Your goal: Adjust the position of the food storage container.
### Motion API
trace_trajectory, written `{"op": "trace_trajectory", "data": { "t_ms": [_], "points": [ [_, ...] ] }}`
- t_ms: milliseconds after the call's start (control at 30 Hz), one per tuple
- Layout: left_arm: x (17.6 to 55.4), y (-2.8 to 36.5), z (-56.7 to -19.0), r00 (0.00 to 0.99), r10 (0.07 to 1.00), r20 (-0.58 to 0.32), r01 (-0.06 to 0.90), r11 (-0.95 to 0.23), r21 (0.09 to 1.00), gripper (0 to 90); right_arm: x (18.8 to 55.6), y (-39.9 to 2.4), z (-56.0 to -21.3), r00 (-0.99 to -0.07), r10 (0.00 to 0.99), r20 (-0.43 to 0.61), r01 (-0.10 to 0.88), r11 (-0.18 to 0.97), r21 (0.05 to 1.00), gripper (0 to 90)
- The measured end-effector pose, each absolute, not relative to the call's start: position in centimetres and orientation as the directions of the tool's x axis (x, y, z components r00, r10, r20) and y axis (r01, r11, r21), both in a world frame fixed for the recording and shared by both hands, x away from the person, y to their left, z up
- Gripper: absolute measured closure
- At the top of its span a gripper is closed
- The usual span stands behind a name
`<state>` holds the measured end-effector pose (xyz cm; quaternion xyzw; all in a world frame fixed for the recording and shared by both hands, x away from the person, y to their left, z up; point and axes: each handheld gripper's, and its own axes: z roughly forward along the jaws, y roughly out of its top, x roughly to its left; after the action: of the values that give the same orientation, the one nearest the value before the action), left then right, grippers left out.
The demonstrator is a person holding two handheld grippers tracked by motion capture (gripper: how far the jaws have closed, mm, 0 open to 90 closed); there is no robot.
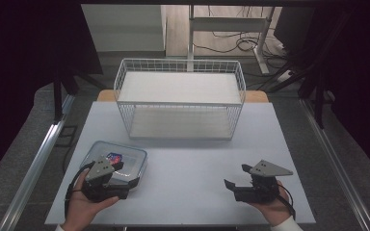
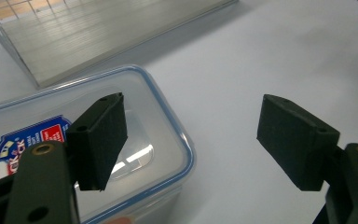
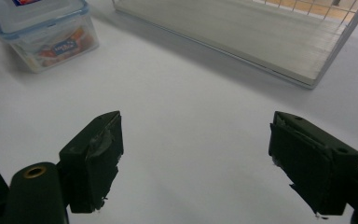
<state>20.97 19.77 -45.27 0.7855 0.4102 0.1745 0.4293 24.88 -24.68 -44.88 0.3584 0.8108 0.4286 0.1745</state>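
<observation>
- plastic box [image 1: 120, 161] with a blue-rimmed lid sits on the counter [image 1: 188, 168], near-left corner
- my left gripper [image 1: 118, 174] hangs over its near edge, fingers [image 2: 98, 140] spread wide, holding nothing
- my right gripper [image 1: 238, 177] is well apart, fingers open too
- wire basket [image 1: 179, 98] at the back

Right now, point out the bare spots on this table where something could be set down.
The widest free patch of the table lies between the left gripper and the right gripper, in front of the wire rack. The right edge beside the rack is bare too. The near-left corner is crowded: the plastic container sits there with the left gripper over it.
</observation>
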Motion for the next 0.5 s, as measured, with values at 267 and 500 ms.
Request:
{"op": "trace_trajectory", "data": {
  "t_ms": [267, 500],
  "points": [
    [20.64, 20.15, -45.42, 0.591, 0.803, -0.069, 0.491, -0.291, 0.821, 24.1, 25.19, -25.20, -44.94, -0.672, 0.740, 0.020, 0.444, 0.381, 0.811, 18.9],
    [20.44, 20.29, -45.38, 0.594, 0.801, -0.071, 0.487, -0.288, 0.825, 24.0, 25.11, -25.16, -44.90, -0.661, 0.750, 0.018, 0.453, 0.379, 0.807, 19.0]
  ]
}}
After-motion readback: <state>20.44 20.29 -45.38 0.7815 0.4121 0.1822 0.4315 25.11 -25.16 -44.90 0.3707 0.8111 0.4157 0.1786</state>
